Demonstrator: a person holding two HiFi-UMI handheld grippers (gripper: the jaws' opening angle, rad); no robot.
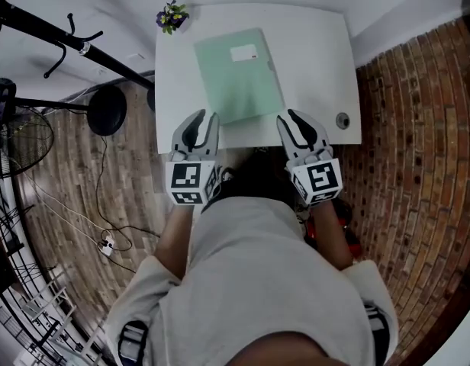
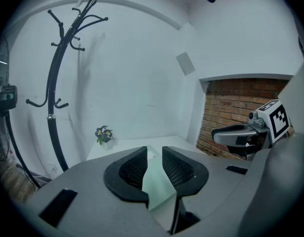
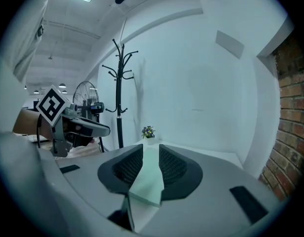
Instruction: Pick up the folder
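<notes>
A pale green folder (image 1: 239,78) with a white label lies flat on the white table (image 1: 319,59), slightly askew. My left gripper (image 1: 204,120) hovers at the table's near edge, by the folder's near left corner. My right gripper (image 1: 290,120) is by the near right corner. In the left gripper view the jaws (image 2: 154,152) stand a little apart, with only the folder (image 2: 154,184) showing beyond the gap. The right gripper view shows the same: a narrow gap (image 3: 151,149), nothing between the pads, the folder (image 3: 149,181) ahead.
A small pot of purple flowers (image 1: 172,16) stands at the table's far left corner. A cable grommet (image 1: 342,120) sits near the right front edge. A black coat rack (image 1: 59,33) and a fan (image 1: 14,139) stand left of the table. Brickwork (image 1: 418,166) lies to the right.
</notes>
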